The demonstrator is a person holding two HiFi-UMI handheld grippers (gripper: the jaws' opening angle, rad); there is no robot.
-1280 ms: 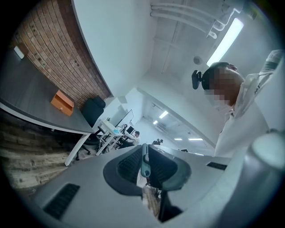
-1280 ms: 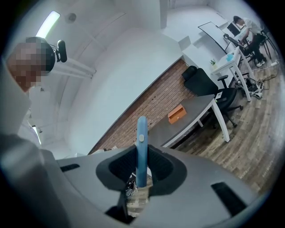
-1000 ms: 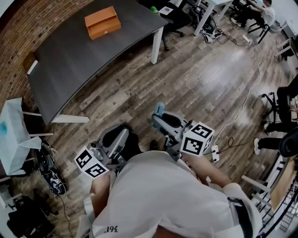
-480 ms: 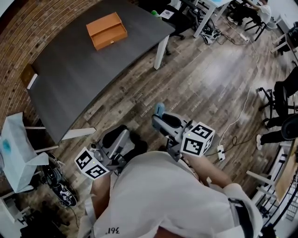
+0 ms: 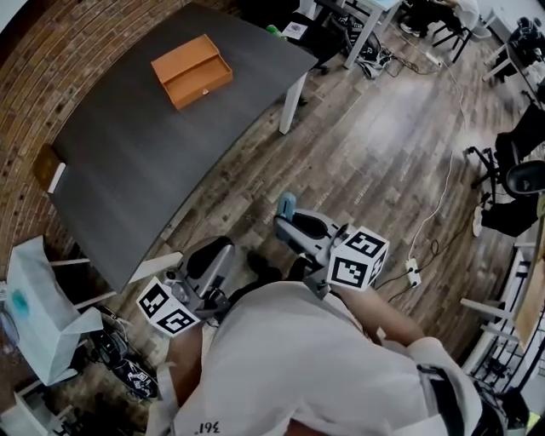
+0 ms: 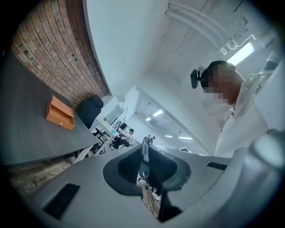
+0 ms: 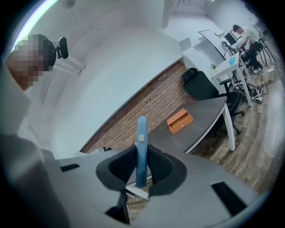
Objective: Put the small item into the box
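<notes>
The orange box (image 5: pixel 192 70) lies open on the dark grey table (image 5: pixel 128 153), far ahead of both grippers; it also shows in the left gripper view (image 6: pixel 60 113) and the right gripper view (image 7: pixel 180 120). My right gripper (image 5: pixel 289 218) is held over the wood floor, shut on a small blue item (image 5: pixel 287 204) that stands upright between its jaws (image 7: pixel 141 147). My left gripper (image 5: pixel 221 249) is beside it, lower left, with its jaws closed together and nothing between them (image 6: pixel 143 153).
A brick wall (image 5: pixel 51 60) runs behind the table. A small brown object (image 5: pixel 47 166) sits at the table's left edge. A white bag (image 5: pixel 38 315) stands at the left. Cables (image 5: pixel 426 230), chairs (image 5: pixel 519 179) and more desks (image 5: pixel 358 25) lie to the right.
Both grippers have travelled forward over the floor; the table and orange box sit lower and nearer in the head view. The blue item stays in the right jaws.
</notes>
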